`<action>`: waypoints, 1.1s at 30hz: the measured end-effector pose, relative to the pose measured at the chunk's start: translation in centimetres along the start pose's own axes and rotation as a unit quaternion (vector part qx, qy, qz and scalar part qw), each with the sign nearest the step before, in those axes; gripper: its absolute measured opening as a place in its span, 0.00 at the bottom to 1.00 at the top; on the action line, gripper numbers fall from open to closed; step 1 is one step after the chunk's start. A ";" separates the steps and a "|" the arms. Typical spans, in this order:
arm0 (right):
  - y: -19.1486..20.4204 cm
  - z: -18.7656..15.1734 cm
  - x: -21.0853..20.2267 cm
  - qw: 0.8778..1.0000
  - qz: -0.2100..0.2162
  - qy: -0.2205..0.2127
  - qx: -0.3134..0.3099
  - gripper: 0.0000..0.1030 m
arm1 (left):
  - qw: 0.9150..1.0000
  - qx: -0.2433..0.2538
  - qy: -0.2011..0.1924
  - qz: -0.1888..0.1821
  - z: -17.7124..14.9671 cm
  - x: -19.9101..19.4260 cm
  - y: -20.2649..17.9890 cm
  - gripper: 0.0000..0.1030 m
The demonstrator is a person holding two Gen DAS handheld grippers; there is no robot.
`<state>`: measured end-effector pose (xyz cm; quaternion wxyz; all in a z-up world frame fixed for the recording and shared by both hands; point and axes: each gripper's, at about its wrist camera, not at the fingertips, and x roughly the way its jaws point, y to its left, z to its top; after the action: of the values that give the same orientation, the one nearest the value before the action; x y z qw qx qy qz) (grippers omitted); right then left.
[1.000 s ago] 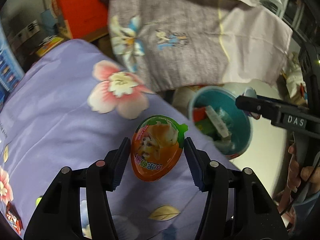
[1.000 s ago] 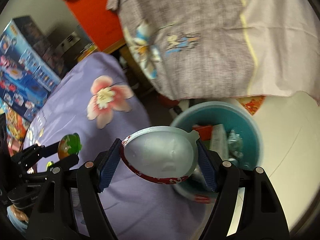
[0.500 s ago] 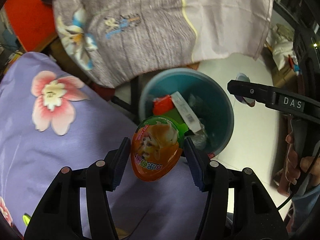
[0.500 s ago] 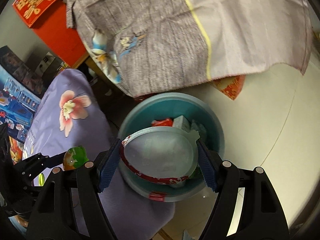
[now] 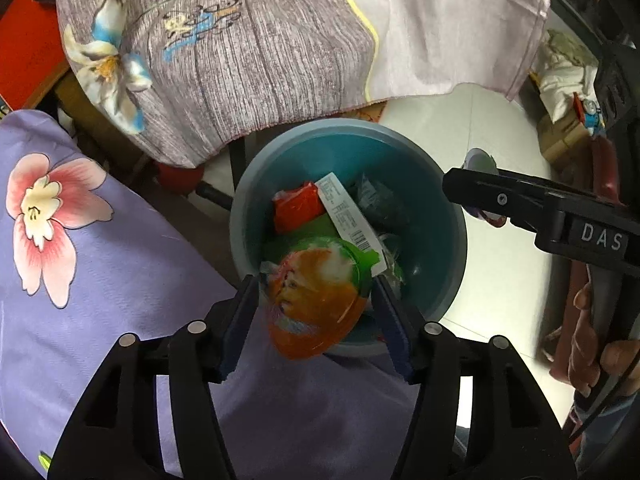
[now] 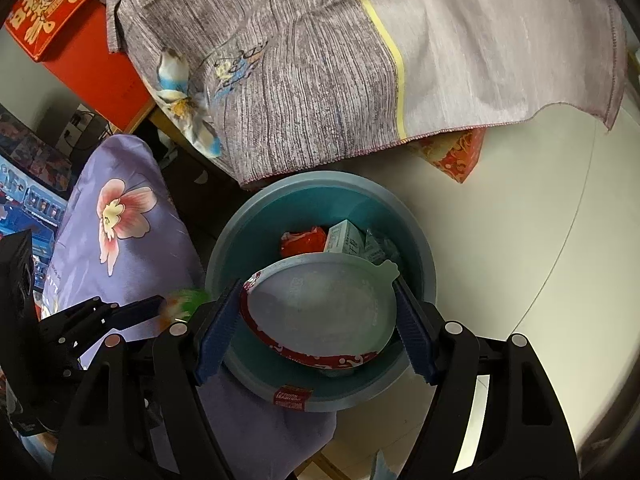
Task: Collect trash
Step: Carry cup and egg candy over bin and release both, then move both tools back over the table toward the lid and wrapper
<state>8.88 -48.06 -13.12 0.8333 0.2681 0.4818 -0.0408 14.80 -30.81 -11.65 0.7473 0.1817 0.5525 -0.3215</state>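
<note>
Fingers of left gripper (image 5: 316, 300) sit spread w/ blurred orange egg-shaped wrapper (image 5: 314, 300) between them, contact unclear, over near rim of teal bin (image 5: 440, 248); red packet (image 5: 298, 210) inside. Right view: right gripper (image 6: 320, 320) pinches white lid (image 6: 320, 304) over bin (image 6: 240, 240), purple floral cloth (image 6: 120, 220) at left.

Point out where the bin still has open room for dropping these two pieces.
Inside the teal bin, bare wall and floor show along the right side. The middle is crowded: red wrapper, white carton, crumpled plastic. Pale floor right of the bin is bare.
</note>
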 end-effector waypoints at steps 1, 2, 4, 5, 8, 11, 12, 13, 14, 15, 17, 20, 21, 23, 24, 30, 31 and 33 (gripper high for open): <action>0.0 0.1 0.1 1.000 0.000 0.001 -0.001 0.68 | 1.000 -0.003 0.002 0.000 0.0 0.1 0.1 0.65; 0.1 0.1 0.2 1.000 0.000 0.002 -0.001 0.68 | 1.000 -0.009 0.003 0.002 0.0 0.2 0.4 0.68; 0.4 0.3 0.6 1.000 0.002 0.005 -0.004 0.68 | 1.000 -0.018 0.003 0.006 -0.1 0.1 1.0 0.73; 0.6 0.4 0.7 1.000 0.003 0.007 -0.006 0.68 | 1.000 -0.024 0.001 0.007 -0.3 0.0 1.3 0.76; 1.7 0.5 1.5 1.000 0.010 0.014 -0.016 0.68 | 0.999 -0.040 -0.006 0.013 -0.8 -0.7 2.4 0.80; 2.8 0.6 2.1 0.999 0.029 0.027 -0.025 0.69 | 0.998 -0.049 -0.014 0.023 -1.7 -1.5 3.5 0.87; 3.2 0.6 2.5 0.998 0.039 0.037 -0.026 0.73 | 0.998 -0.054 -0.015 0.026 -2.0 -1.7 3.9 0.88; 3.6 0.6 2.8 0.998 0.039 0.041 -0.027 0.74 | 0.998 -0.058 -0.016 0.026 -2.2 -1.9 4.2 0.88; 3.9 0.5 2.9 0.998 0.037 0.042 -0.028 0.74 | 0.997 -0.066 -0.018 0.026 -2.7 -2.2 4.7 0.88; 4.4 0.5 3.1 0.998 0.033 0.045 -0.029 0.74 | 0.997 -0.072 -0.020 0.027 -3.1 -2.5 5.1 0.88; 4.9 0.3 3.2 0.998 0.028 0.047 -0.029 0.74 | 0.996 -0.082 -0.023 0.030 -3.9 -3.0 5.9 0.88; 6.1 -0.1 3.1 0.998 0.024 0.051 -0.035 0.74 | 0.995 -0.097 -0.026 0.031 -5.0 -3.7 7.1 0.88; 6.6 -0.3 3.1 0.998 0.023 0.053 -0.039 0.74 | 0.994 -0.102 -0.027 0.034 -5.5 -4.0 7.7 0.88; 8.0 -0.7 2.8 0.997 0.021 0.053 -0.052 0.74 | 0.993 -0.111 -0.031 0.036 -6.3 -4.6 8.5 0.88; 8.6 -0.9 2.7 0.997 0.021 0.054 -0.058 0.74 | 0.992 -0.116 -0.033 0.036 -6.7 -5.0 9.0 0.88; 14.4 -2.3 1.8 0.993 0.023 0.055 -0.105 0.74 | 0.986 -0.153 -0.055 0.047 -10.3 -8.1 12.8 0.88; 15.6 -2.7 1.7 0.992 0.024 0.054 -0.114 0.74 | 0.984 -0.158 -0.059 0.049 -10.9 -8.6 13.5 0.88; 17.8 -3.4 1.6 0.990 0.027 0.057 -0.129 0.74 | 0.981 -0.173 -0.067 0.052 -12.5 -9.8 15.0 0.88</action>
<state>12.82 -30.94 -8.51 0.8329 0.1732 0.5223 0.0595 14.39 -9.33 -7.74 0.8186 0.0560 0.5380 -0.1932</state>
